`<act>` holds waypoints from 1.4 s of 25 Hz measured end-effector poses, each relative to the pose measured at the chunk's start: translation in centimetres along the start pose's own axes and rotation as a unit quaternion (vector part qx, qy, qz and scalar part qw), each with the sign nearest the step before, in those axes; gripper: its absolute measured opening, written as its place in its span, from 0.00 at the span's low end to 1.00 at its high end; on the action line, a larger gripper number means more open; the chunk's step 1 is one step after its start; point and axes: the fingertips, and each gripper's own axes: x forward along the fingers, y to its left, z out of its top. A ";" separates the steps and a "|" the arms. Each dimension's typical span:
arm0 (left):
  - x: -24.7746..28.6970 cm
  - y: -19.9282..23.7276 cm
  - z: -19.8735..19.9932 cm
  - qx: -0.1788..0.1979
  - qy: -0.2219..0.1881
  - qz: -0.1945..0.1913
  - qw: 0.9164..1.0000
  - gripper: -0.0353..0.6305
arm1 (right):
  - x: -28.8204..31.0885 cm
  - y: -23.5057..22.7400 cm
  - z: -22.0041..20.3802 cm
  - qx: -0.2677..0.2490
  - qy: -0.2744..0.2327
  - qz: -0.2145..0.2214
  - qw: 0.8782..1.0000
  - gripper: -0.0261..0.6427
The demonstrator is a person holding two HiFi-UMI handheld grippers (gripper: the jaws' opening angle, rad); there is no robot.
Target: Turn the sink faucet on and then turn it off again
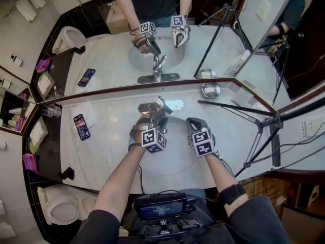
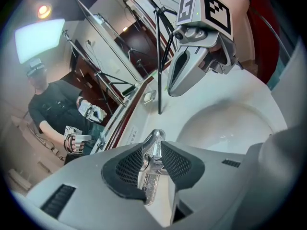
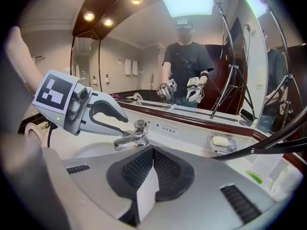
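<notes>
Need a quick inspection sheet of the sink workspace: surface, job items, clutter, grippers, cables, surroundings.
Surface: marble counter with a sunken basin; no water stream visible.
Job's things: faucet, its faucet handle between the left jaws.
Clutter: phone and glass at left; soap dish by the mirror.
Grippers: left gripper closed on the faucet handle; right gripper shut, empty, over the basin.
Cables: thin cables right of the counter, near the tripod.
Surroundings: mirror behind the counter; toilet lower left.
</notes>
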 end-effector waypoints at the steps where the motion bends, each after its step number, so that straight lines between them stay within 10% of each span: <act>1: -0.6 0.4 -0.1 -0.008 -0.002 0.008 1.000 0.20 | -0.1 0.2 0.3 -0.002 -0.003 0.001 1.000 0.07; 14: -8.3 4.4 -2.7 -0.161 -0.023 0.076 0.984 0.05 | -2.2 2.4 5.2 -0.037 -0.036 -0.001 0.999 0.07; 28: -16.9 6.0 -5.9 -0.398 -0.081 0.115 0.907 0.05 | -4.7 3.8 6.4 -0.024 -0.051 -0.003 0.998 0.07; 35: -19.1 6.1 -8.9 -0.447 -0.098 0.132 0.879 0.05 | -5.3 4.3 6.7 -0.019 -0.060 -0.013 0.998 0.06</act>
